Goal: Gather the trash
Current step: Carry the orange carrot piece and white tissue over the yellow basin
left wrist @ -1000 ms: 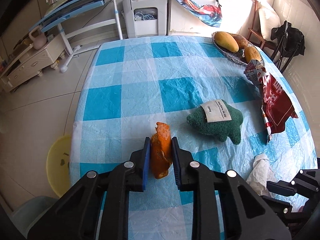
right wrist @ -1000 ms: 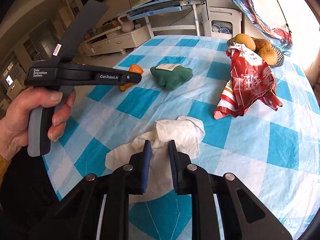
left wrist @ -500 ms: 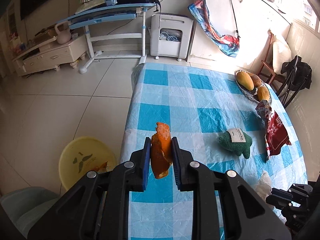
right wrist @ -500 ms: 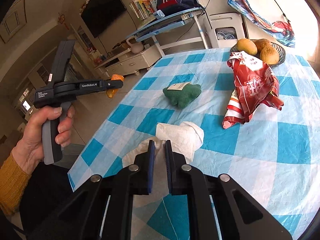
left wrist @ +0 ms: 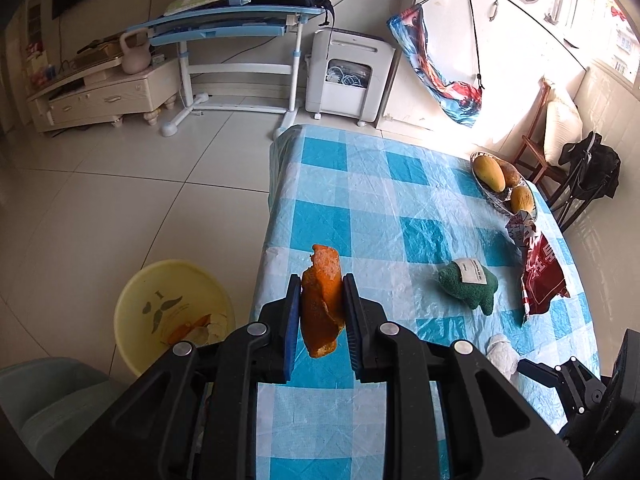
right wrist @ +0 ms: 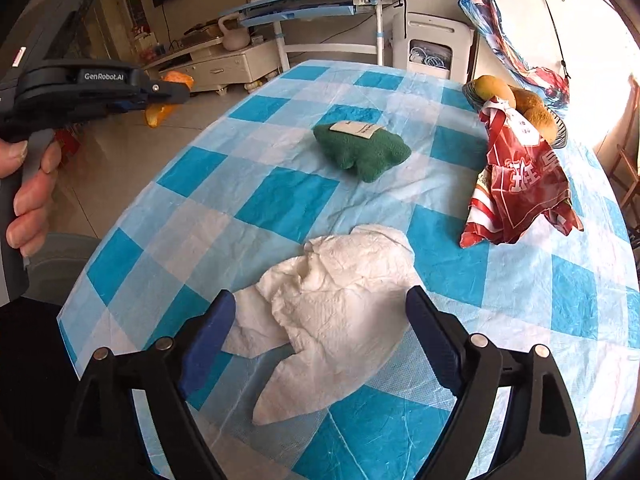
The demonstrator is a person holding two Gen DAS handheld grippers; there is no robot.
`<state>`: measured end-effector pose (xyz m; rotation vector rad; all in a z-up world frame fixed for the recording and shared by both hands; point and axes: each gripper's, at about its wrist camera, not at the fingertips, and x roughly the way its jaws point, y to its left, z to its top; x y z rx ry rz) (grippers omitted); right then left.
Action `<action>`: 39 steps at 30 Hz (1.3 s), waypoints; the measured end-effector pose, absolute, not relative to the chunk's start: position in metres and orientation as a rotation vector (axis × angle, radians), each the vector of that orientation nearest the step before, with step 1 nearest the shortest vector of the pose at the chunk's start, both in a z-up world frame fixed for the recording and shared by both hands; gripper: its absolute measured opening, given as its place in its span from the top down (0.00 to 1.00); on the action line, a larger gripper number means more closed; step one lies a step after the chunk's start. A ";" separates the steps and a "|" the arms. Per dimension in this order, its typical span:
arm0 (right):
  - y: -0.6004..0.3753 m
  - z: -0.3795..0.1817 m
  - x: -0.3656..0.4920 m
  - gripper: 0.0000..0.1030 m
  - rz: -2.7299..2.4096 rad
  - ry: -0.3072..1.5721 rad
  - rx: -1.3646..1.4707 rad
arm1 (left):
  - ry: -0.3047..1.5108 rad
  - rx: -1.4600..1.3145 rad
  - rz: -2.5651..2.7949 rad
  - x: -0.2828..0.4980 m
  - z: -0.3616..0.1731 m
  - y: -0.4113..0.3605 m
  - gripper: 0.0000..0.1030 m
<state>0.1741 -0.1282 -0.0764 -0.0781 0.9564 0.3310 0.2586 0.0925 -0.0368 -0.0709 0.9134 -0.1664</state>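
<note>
An orange peel [left wrist: 321, 302] hangs in the air above the table's left edge, and my left gripper [left wrist: 320, 292] is shut on it. From the right wrist view the same peel [right wrist: 168, 98] shows past the left gripper [right wrist: 172, 94], held by a hand [right wrist: 28, 196]. A crumpled white tissue [right wrist: 332, 300] lies on the checked tablecloth [right wrist: 280, 200]. My right gripper [right wrist: 320, 316] hovers over it with its jaws opening wide, the tissue lying between them untouched. A red snack wrapper [right wrist: 520, 188] lies at the right.
A yellow bin [left wrist: 172, 312] with peel scraps stands on the floor left of the table. A green plush toy [right wrist: 362, 150] lies mid-table, a fruit bowl [left wrist: 500, 184] at the far right edge. A grey chair [left wrist: 48, 396] is near the bin.
My left gripper has lifted and carried the peel toward the table's left edge, bringing the yellow bin into view. My right gripper's jaws, shut before, now stand wide over the tissue.
</note>
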 end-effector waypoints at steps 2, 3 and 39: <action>-0.126 -0.078 0.169 0.40 0.340 0.951 -0.086 | 0.910 -0.080 -0.163 0.257 -0.036 0.096 0.81; -0.127 -0.077 0.167 0.49 0.330 0.942 -0.096 | 0.908 -0.087 -0.161 0.257 -0.035 0.098 0.81; -0.018 0.016 0.190 0.89 0.635 0.636 0.044 | 0.779 -0.384 0.065 0.245 -0.009 0.231 0.81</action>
